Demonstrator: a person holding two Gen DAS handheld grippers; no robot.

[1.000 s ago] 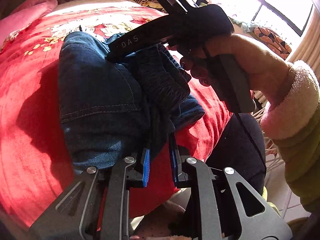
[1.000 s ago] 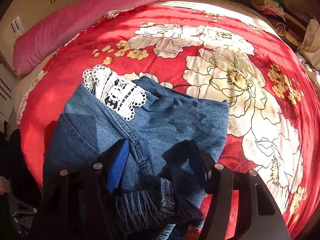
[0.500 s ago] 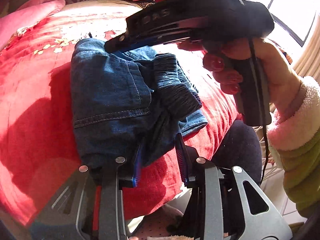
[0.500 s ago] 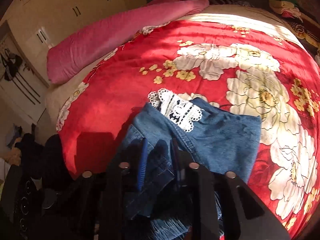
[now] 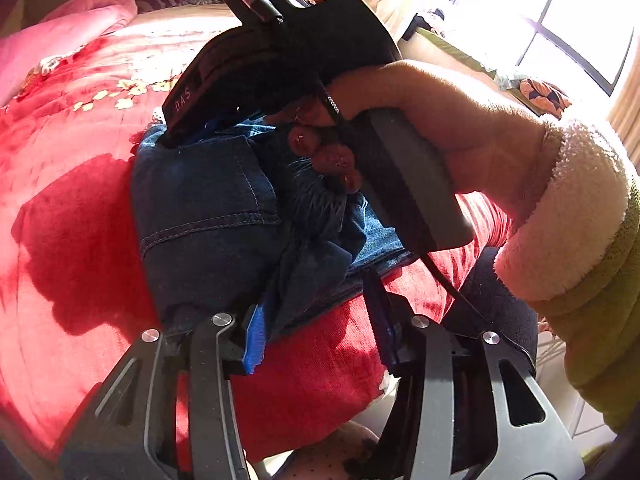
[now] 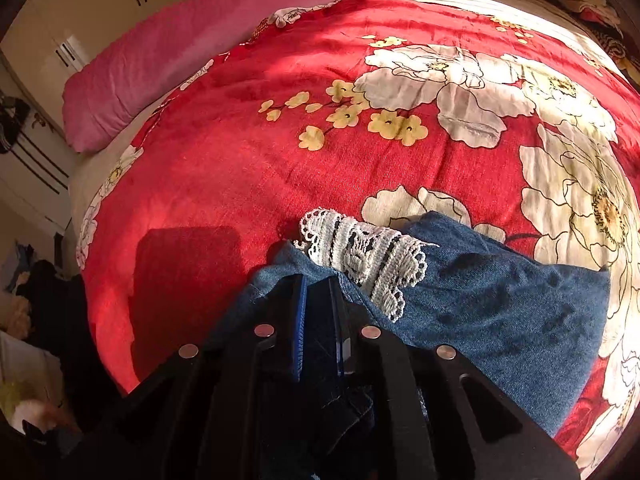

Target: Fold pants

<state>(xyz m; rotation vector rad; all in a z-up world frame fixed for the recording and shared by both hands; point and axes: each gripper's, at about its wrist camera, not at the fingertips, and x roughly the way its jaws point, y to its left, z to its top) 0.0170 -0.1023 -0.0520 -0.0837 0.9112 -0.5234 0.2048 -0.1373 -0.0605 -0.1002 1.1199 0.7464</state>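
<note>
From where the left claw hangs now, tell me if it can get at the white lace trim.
Probably not: the right claw and hand sit over the jeans before the lace trim.

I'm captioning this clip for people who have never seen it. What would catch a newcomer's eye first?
The red blanket with big white flowers fills both views, with a pink pillow along its far edge. On its near edge lie bunched blue jeans with a white lace trim. In the left wrist view, a hand in a fluffy sleeve holds the right gripper over the denim.
</note>
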